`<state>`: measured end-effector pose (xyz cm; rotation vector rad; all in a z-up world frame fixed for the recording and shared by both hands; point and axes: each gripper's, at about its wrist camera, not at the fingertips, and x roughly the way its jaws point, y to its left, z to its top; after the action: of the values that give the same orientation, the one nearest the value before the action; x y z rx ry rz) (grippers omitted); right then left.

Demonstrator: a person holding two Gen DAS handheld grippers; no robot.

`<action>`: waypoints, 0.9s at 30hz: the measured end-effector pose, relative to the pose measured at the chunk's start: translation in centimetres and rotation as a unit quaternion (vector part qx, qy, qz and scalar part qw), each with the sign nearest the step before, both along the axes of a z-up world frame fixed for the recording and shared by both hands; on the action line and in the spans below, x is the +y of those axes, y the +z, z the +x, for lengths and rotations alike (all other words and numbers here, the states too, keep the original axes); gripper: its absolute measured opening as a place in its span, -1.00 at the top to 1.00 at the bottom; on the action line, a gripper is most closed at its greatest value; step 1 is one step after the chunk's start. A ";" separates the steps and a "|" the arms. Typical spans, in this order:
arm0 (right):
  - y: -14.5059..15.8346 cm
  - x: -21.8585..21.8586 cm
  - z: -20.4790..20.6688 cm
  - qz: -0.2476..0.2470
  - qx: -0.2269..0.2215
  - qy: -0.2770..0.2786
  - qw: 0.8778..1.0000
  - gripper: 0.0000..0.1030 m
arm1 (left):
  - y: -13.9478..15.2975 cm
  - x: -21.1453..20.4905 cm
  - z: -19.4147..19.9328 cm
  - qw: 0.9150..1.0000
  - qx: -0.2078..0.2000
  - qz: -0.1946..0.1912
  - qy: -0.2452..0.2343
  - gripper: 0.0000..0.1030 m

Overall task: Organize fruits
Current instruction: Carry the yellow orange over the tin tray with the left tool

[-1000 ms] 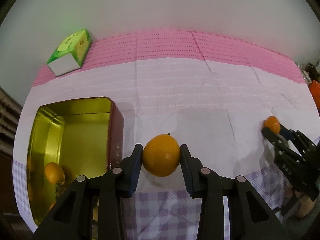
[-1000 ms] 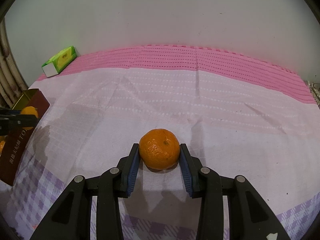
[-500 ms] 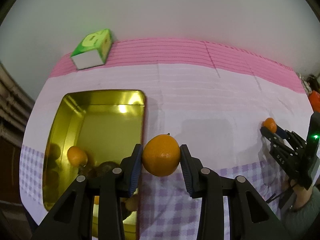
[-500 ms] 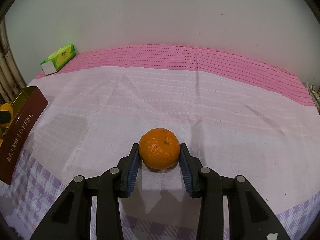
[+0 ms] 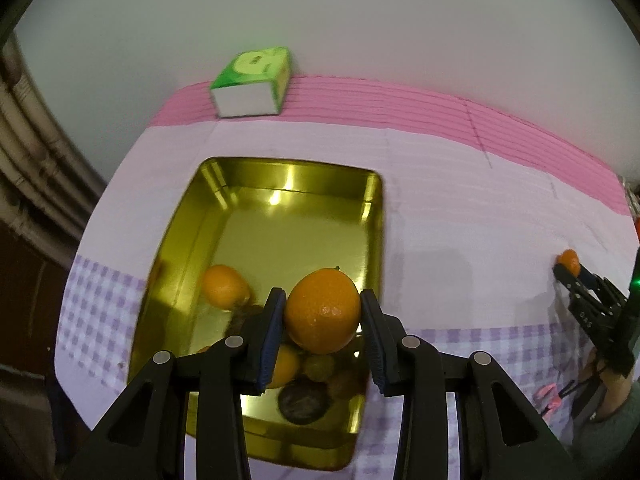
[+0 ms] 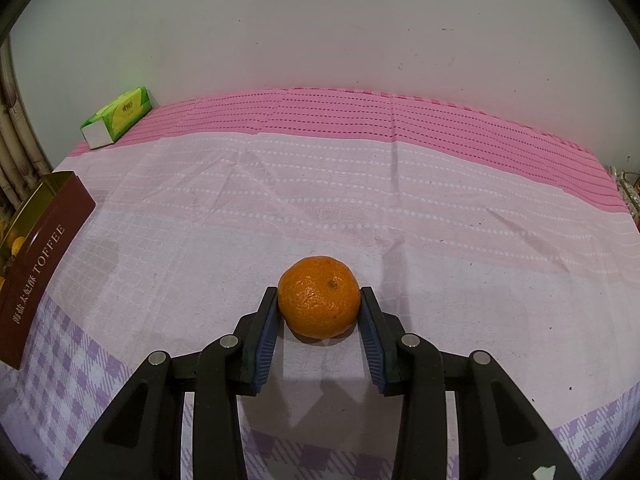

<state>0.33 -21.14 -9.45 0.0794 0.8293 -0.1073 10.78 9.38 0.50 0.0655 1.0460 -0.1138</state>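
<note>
- Oranges are the fruit in play: one orange (image 5: 322, 311) sits lower centre of the left wrist view, clamped between the blue pads of the left gripper (image 5: 322, 322), which has closed on its two sides.
- That held orange hangs above the near right part of the gold tin (image 5: 182, 216), clear of the tin's floor.
- The tin fills the centre left of the left wrist view. Inside it a second orange (image 5: 224, 287) lies left of the held one, and lower down, partly hidden by the fingers, lie another orange fruit (image 5: 285, 366), a greenish fruit (image 5: 318, 366) and a dark round fruit (image 5: 304, 400).
- In the right wrist view the tin (image 6: 44, 256) shows at the left edge by its dark red outer wall with "TOFFEE" printed on it.
- A mandarin (image 6: 319, 297) sits lower centre of the right wrist view, resting on the tablecloth (image 6: 360, 208). The right gripper (image 6: 319, 312) brackets it: both blue pads lie against its sides, the jaws narrowed to the width of the fruit.
- The same right gripper (image 5: 568, 270) shows at the right edge of the left wrist view, with the mandarin (image 5: 569, 261) at its tips, well apart from the tin.
- A green tissue box (image 5: 252, 82) stands at the upper left of the left wrist view on the pink band of the cloth, beyond the tin; it appears again (image 6: 118, 116) at the upper left of the right wrist view.
- The tablecloth is pink at the far side, pale in the middle and purple checked near the bottom of both frames.
</note>
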 end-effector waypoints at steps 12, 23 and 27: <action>-0.1 0.0 0.0 -0.001 0.000 -0.001 1.000 0.30 | -1.3 3.7 0.2 0.999 0.012 0.012 0.042 0.25; -0.3 0.1 0.1 -0.007 0.002 -0.001 1.000 0.30 | -3.0 4.9 0.7 0.998 0.027 0.016 0.052 0.25; -0.3 0.1 0.1 -0.008 0.002 -0.001 1.000 0.30 | -3.0 5.2 0.8 0.998 0.027 0.017 0.053 0.25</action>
<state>0.43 -21.03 -9.78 0.0656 0.8318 -0.1163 11.60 14.53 -2.53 0.0376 1.1026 -0.0013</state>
